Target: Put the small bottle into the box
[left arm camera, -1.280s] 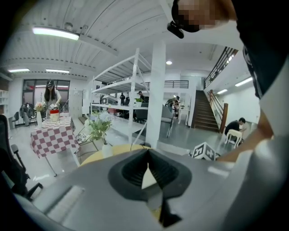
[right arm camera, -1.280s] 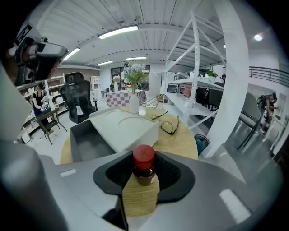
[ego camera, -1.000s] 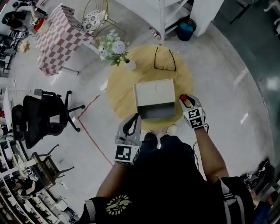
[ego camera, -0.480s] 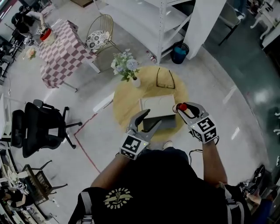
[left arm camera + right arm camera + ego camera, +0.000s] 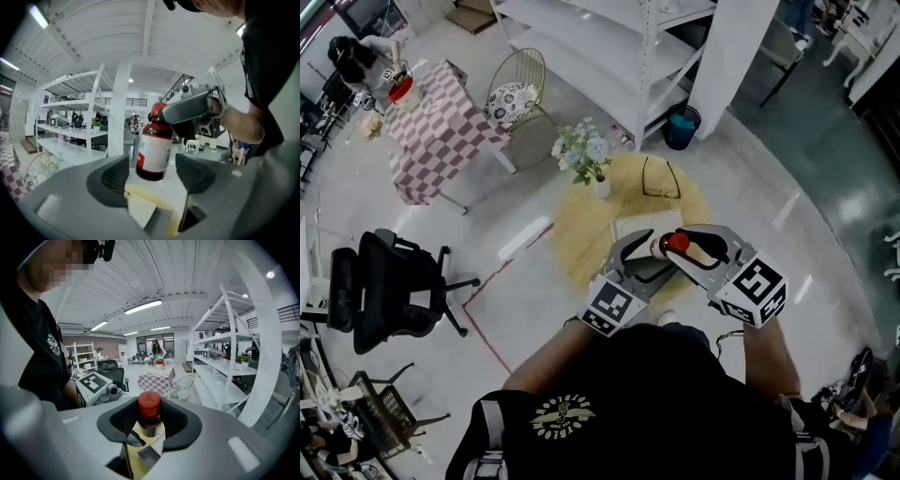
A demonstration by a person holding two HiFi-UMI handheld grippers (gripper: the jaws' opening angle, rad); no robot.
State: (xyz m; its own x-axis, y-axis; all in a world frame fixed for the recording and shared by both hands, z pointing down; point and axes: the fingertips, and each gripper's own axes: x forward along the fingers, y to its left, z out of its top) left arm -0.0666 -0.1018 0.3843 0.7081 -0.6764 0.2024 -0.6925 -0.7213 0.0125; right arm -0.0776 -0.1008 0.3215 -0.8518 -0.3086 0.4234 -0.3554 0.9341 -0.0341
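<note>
Small bottle [image 5: 664, 247], clamped in right gripper [image 5: 681, 246], now over box [image 5: 643, 225], formerly beside

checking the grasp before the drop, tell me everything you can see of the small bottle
The bottle is small, dark brown and glass-like, with a red cap and a white label carrying a red patch. The right gripper holds it in the air by the neck and cap. It hangs cap up, slightly tilted, over the box. Its lower half sits between the open jaws of the left gripper, which do not touch it.
</note>
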